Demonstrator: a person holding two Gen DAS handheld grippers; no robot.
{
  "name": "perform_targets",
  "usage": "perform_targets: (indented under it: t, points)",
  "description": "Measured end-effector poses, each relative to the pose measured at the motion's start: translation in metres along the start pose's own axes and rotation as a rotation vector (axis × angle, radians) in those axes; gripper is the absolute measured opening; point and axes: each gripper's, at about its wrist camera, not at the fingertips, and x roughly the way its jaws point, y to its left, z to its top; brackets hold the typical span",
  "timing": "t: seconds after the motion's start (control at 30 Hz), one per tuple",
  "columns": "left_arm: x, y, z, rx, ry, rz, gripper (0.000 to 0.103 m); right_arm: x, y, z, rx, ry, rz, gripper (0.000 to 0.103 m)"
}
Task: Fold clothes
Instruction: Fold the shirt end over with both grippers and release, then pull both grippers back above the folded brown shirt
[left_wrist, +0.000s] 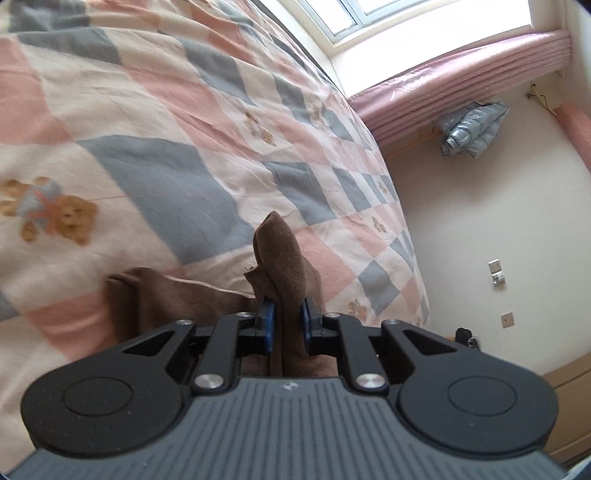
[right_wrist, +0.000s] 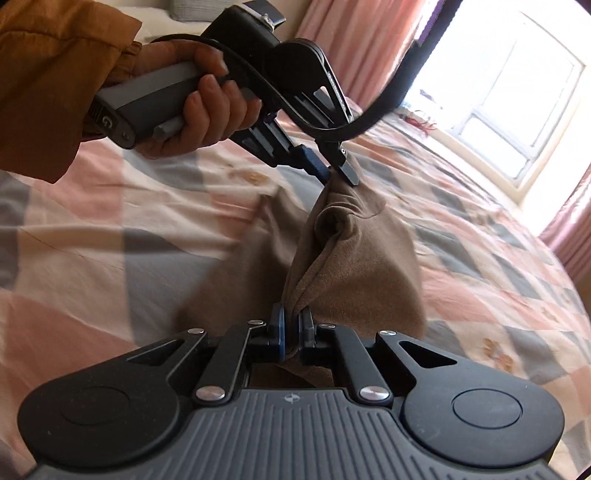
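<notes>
A brown garment is gripped at two places above a bed covered with a checked quilt in pink, grey and cream. The right tongs are clenched on a bunched fold of the cloth at the near edge. The left tongs, carried by the person's left hand, are clenched on a gathered corner farther away and higher, so the fabric is drawn up between the two grips into a slack, creased tent. In the left wrist view, brown cloth is seen pinched between the blue pads of the left tongs, with the rest trailing down to the left onto the quilt.

The step in hand is judged to be the lifting of one edge so that it can be carried over for a fold. For that to be done well, both grips should be kept closed, the two held points should be drawn apart until the edge between them is straight, and both should be raised level. The hanging part should be allowed to clear the quilt before it is laid over, or creases will be trapped in the fold.
</notes>
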Motion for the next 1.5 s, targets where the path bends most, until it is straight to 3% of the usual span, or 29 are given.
perform_targets:
  t: [0.27,0.4,0.53,0.63,0.73,0.83,1.0,1.07,1.13,1.23,1.37,1.5]
  points:
    - [-0.014,0.042,-0.012,-0.051,-0.034,0.057,0.011,0.009,0.024,0.006,-0.012,0.006,0.083,0.005]
    - [-0.010,0.057,-0.018,-0.098,-0.025,0.083,0.012,0.018,0.034,0.003,-0.026,0.060,0.096,0.006]
    - [-0.021,0.061,-0.021,-0.112,-0.044,0.134,0.015,0.019,0.031,0.003,0.002,0.091,0.152,0.022]
    - [-0.045,0.048,-0.022,-0.095,-0.094,0.195,0.012,-0.001,0.015,0.004,0.048,0.053,0.205,0.037]
    - [-0.065,0.018,-0.028,-0.040,-0.121,0.237,0.012,-0.020,-0.008,0.001,0.065,0.033,0.166,0.038]
    - [-0.065,-0.025,-0.047,0.056,-0.098,0.217,0.012,-0.028,-0.043,-0.002,0.112,0.027,0.103,0.037]
    - [-0.030,-0.075,-0.088,0.201,-0.052,0.219,0.012,-0.007,-0.103,0.000,0.203,-0.025,0.080,0.037]
    - [-0.013,-0.078,-0.102,0.215,-0.034,0.256,0.012,0.012,-0.123,-0.002,0.244,-0.033,0.085,0.031]
    - [-0.001,-0.072,-0.114,0.243,-0.034,0.367,0.013,0.035,-0.140,-0.004,0.279,-0.046,0.110,0.024]
    - [0.010,-0.055,-0.126,0.241,-0.037,0.516,0.001,0.073,-0.155,-0.013,0.302,-0.042,0.268,0.021]
    - [0.005,-0.054,-0.134,0.177,-0.083,0.617,0.002,0.095,-0.151,-0.016,0.168,-0.033,0.434,0.021]
    - [-0.007,-0.093,-0.151,0.120,-0.174,0.740,0.008,0.085,-0.193,-0.010,0.205,-0.046,0.556,0.023]
